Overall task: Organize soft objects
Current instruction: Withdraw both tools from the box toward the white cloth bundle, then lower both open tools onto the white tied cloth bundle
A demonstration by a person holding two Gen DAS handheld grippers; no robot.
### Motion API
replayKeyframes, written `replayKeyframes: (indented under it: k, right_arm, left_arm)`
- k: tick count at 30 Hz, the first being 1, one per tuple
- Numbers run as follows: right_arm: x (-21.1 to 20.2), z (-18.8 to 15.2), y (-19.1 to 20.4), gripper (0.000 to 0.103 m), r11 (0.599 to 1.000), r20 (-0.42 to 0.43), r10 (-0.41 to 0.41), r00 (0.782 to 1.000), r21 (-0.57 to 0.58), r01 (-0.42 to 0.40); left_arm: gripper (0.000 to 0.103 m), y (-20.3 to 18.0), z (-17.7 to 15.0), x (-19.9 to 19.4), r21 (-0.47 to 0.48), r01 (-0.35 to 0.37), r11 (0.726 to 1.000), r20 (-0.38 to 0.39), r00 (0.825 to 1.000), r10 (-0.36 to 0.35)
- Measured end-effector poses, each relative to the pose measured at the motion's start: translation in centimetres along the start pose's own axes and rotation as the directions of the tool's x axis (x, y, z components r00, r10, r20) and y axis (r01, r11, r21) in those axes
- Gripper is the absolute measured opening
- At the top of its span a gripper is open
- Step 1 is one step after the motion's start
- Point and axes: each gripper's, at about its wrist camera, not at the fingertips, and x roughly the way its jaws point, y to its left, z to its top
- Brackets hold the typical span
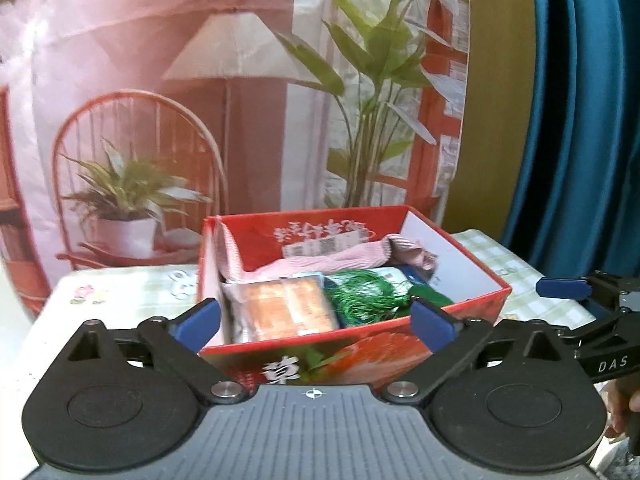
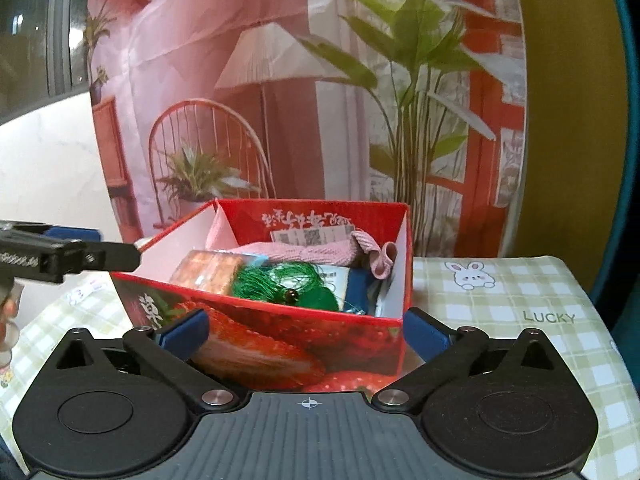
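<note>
Your left gripper (image 1: 316, 316) and right gripper (image 2: 306, 332) both have fingers spread and empty, since the pink knitted cloth (image 1: 320, 266) already lies inside the red strawberry-printed cardboard box (image 1: 360, 348) at twelve o'clock on the desk (image 2: 520, 304).

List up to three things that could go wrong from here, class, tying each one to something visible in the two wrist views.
1. The pink knit cloth hangs over the red box rim; a passing gripper could snag it and drag it out.
2. The loose green cord bundle may catch on a pad and lift with it.
3. The left gripper and right gripper, both open, flank the box closely; a bump could shift it on the checked tablecloth.
</note>
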Motion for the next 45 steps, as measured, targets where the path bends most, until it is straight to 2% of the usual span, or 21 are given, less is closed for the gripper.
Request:
replayKeyframes:
  k: [10,13,18,23,30,34,37,45]
  right_arm:
    - [-0.1,-3.1,1.2,0.103,0.997,0.053,-0.052,0.997,0.061,0.049]
    - [0.2,-4.4,1.6,0.103,0.994,0.049,-0.094,0.994,0.059,0.091]
    - [0.8,-6.3,1.5,0.103,0.993,0.034,-0.094,0.995,0.071,0.091]
    - [1.7,-7.4,1.5,0.103,0.994,0.002,-0.076,0.997,0.073,0.076]
    - [2.6,-8.1,1.7,0.103,0.996,0.008,-0.059,0.998,0.068,0.058]
    - [3.3,-8.3,1.5,0.103,0.997,-0.017,-0.055,0.998,0.061,0.056]
    - [3.8,-8.7,2.2,0.103,0.994,-0.024,-0.111,0.994,-0.007,0.111]
    - [4.5,-9.4,2.6,0.102,0.999,-0.047,-0.027,0.999,-0.041,0.025]
  left_arm:
    - [0.103,0.6,-3.0,-0.9,-0.065,-0.064,0.996,-0.01,0.998,0.063]
    - [0.103,0.3,-4.3,-0.8,-0.054,-0.084,0.995,-0.014,0.996,0.083]
    - [0.103,0.1,-6.3,-0.5,-0.043,-0.1,0.994,-0.029,0.995,0.098]
    - [0.103,0.5,-7.5,0.0,-0.076,-0.09,0.993,-0.041,0.995,0.087]
    - [0.103,0.4,-8.9,0.6,-0.068,-0.109,0.992,-0.069,0.992,0.104]
    - [0.103,0.4,-9.5,0.9,-0.068,-0.084,0.994,-0.091,0.993,0.078]
    - [0.102,0.2,-9.7,1.0,-0.057,-0.07,0.996,-0.09,0.994,0.065]
    - [0.093,0.1,-10.3,1.7,-0.062,-0.052,0.997,-0.127,0.991,0.043]
